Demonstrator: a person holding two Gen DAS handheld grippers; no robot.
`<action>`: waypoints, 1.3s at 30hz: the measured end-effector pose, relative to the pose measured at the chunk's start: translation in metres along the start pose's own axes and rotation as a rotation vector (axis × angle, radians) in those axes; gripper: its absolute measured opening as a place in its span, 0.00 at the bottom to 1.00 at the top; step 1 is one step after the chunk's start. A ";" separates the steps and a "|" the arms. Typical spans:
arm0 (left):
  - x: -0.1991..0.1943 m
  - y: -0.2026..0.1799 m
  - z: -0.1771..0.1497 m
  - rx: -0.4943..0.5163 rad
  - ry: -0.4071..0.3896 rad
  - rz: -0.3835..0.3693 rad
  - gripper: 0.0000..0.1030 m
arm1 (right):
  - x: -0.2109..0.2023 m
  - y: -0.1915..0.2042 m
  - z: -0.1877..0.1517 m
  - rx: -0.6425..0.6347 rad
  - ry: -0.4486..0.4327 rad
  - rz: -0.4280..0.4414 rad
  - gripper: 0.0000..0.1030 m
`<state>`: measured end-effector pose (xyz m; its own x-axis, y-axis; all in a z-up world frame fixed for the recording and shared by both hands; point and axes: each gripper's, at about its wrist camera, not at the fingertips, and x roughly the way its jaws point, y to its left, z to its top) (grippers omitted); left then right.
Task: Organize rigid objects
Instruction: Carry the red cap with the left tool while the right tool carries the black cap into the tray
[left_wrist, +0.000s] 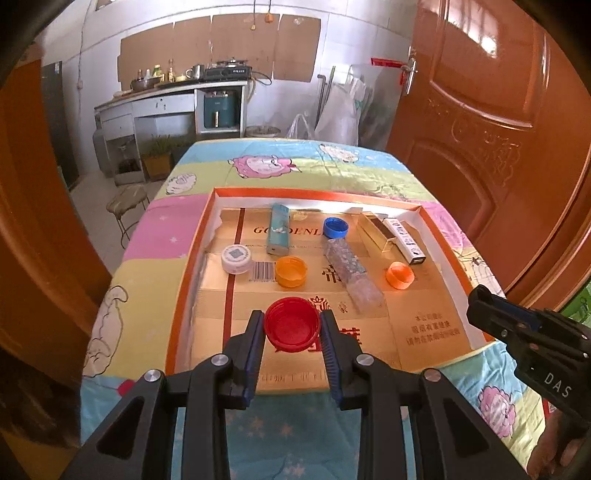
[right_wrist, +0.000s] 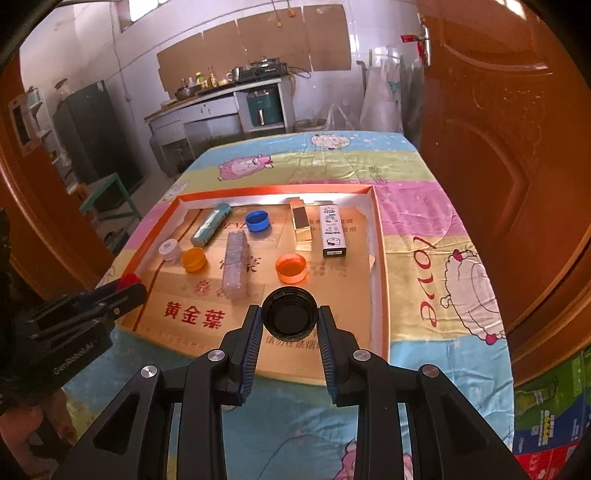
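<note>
Pinching a red cap (left_wrist: 291, 328) open side up, the left gripper (left_wrist: 292, 334) is hanging over the near end of the orange-rimmed tray (left_wrist: 317, 192), while the right gripper (right_wrist: 290, 325) is pinching a black cap (right_wrist: 290, 314) the same way over the tray's near right part. Both caps are sitting squarely between blue pads, so each pair of jaws is closed on its cap, not spread.

Lying already on the tray's cardboard liner are a white cap (left_wrist: 236, 258), a yellow-orange cap (left_wrist: 291, 271), a blue cap (left_wrist: 335, 227), an orange cap (left_wrist: 400, 275), a teal tube (left_wrist: 277, 229), a clear wrapped block (left_wrist: 349, 267), a gold box (left_wrist: 376, 230) and a white printed box (left_wrist: 404, 240). Judging from that, most of the sorting is looking finished, with these two caps left to set down.

Both grippers are angling downward toward the tray, side by side, each showing at the edge of the other's view above the cartoon-print cloth (right_wrist: 424, 221).
</note>
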<state>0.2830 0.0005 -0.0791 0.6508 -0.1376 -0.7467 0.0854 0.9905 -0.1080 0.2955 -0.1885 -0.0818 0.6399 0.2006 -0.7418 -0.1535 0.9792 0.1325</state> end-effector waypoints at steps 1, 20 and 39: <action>0.004 0.000 0.001 0.000 0.005 0.001 0.30 | 0.004 -0.002 0.001 0.000 0.006 0.001 0.30; 0.052 0.013 0.009 0.000 0.081 0.041 0.30 | 0.064 -0.005 0.009 -0.003 0.101 0.005 0.30; 0.066 0.014 0.008 0.015 0.086 0.053 0.30 | 0.081 -0.001 0.008 -0.029 0.121 -0.020 0.30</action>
<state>0.3334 0.0050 -0.1249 0.5876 -0.0847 -0.8047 0.0644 0.9962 -0.0579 0.3534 -0.1731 -0.1373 0.5481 0.1743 -0.8180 -0.1646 0.9814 0.0988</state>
